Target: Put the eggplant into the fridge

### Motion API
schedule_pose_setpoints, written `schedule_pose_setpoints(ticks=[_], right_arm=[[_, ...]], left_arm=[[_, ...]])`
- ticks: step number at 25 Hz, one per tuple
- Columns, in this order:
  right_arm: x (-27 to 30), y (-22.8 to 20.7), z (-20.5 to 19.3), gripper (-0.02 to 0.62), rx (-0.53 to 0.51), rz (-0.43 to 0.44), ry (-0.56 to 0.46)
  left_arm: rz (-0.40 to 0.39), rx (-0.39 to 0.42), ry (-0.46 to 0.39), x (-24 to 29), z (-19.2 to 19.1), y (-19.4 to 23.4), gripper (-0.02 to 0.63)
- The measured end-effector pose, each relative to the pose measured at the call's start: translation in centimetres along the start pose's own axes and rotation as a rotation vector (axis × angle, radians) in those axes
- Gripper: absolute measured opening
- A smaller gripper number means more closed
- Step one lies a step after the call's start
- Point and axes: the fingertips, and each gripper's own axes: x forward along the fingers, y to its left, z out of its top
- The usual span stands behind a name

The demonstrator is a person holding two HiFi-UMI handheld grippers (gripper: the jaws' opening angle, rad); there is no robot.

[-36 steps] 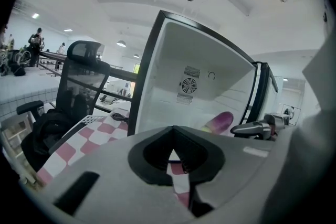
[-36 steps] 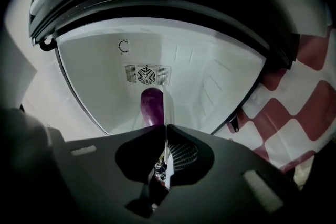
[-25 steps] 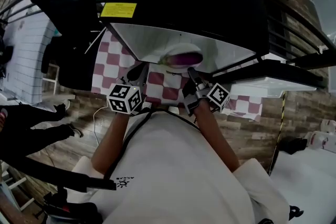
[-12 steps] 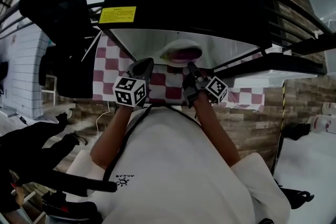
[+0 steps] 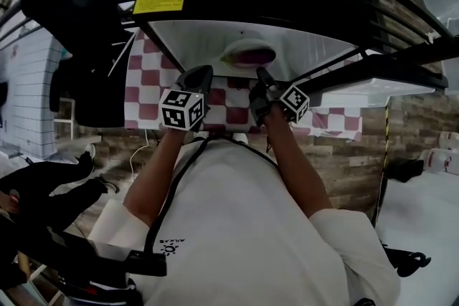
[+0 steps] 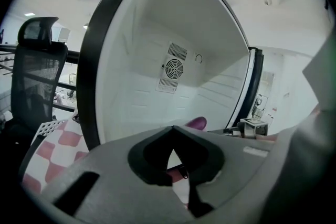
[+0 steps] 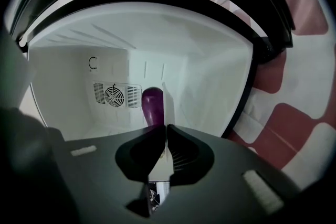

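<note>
Your right tool had its jaws pressed together with nothing between them. Its tips sat just short of the eggplant, which lay inside the fridge on the white floor, in front of the fan grille on the back wall. Your left tool was likewise closed and empty, pointed into the same opening.

With the eggplant inside, the job looked all but finished. The sound move, I judge, was to draw both tools straight back, clear of the frame, before swinging the door shut.

Whether the eggplant rested against anything was hard to tell. The right tool's body covered its near end, and the left gripper view showed only a purple tip. The door's handle and hinge showed in no view.
</note>
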Motion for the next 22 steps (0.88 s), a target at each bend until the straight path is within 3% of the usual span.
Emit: schedule_pose_setpoints(ticks=[22], right_arm=[[7.8, -1.9, -0.5, 0.023, 0.07, -0.021, -0.034]], left_arm=[[0.041, 0.031, 0.032, -1.9, -0.6, 2.8, 0.006]])
